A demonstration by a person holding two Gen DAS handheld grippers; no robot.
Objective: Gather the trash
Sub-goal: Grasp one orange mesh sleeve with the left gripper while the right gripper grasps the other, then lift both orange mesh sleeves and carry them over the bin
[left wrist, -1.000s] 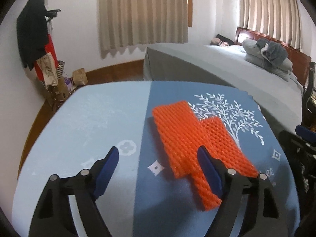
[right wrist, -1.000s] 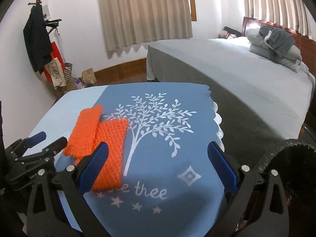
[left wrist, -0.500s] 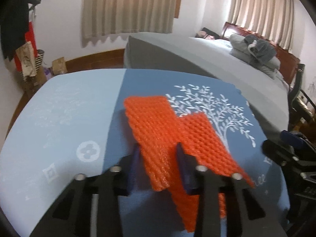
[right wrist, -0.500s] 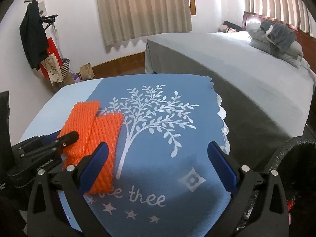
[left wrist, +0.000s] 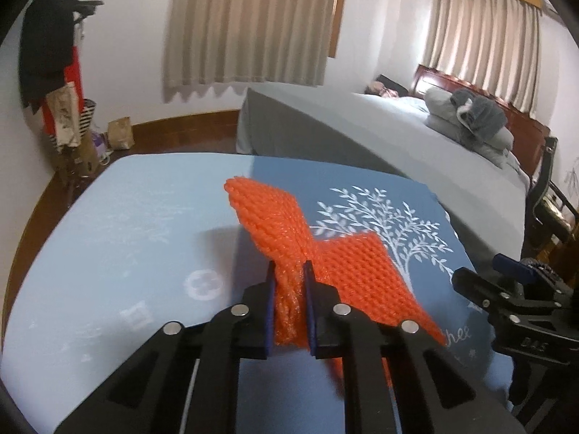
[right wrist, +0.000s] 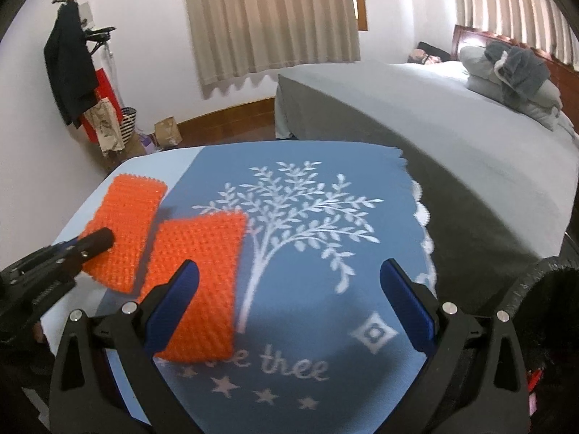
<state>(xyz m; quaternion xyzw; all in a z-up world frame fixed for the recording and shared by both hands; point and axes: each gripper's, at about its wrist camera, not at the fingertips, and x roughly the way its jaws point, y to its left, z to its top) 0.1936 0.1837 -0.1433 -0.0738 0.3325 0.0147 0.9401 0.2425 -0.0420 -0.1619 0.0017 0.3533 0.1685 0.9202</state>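
Observation:
Two orange foam net sleeves lie on a blue tablecloth (right wrist: 325, 253). My left gripper (left wrist: 288, 271) is shut on the left orange net sleeve (left wrist: 267, 213), bunching it and lifting its near end; it also shows in the right wrist view (right wrist: 126, 224). The second orange net sleeve (left wrist: 354, 275) lies flat beside it, partly under it, and shows in the right wrist view (right wrist: 202, 282). My right gripper (right wrist: 289, 285) is open and empty, low over the cloth to the right of the sleeves. The left gripper shows at the left edge of the right wrist view (right wrist: 94, 242).
A black trash bag (right wrist: 550, 325) sits at the table's right edge. A grey bed (right wrist: 434, 126) with pillows stands behind the table. A coat rack with bags (right wrist: 79, 83) stands by the left wall. The tablecloth has a white tree print (right wrist: 296, 209).
My left gripper moved forward over the left sleeve and closed on it, pinching it into a bunch and raising it. My right gripper stayed open and shifted slightly.

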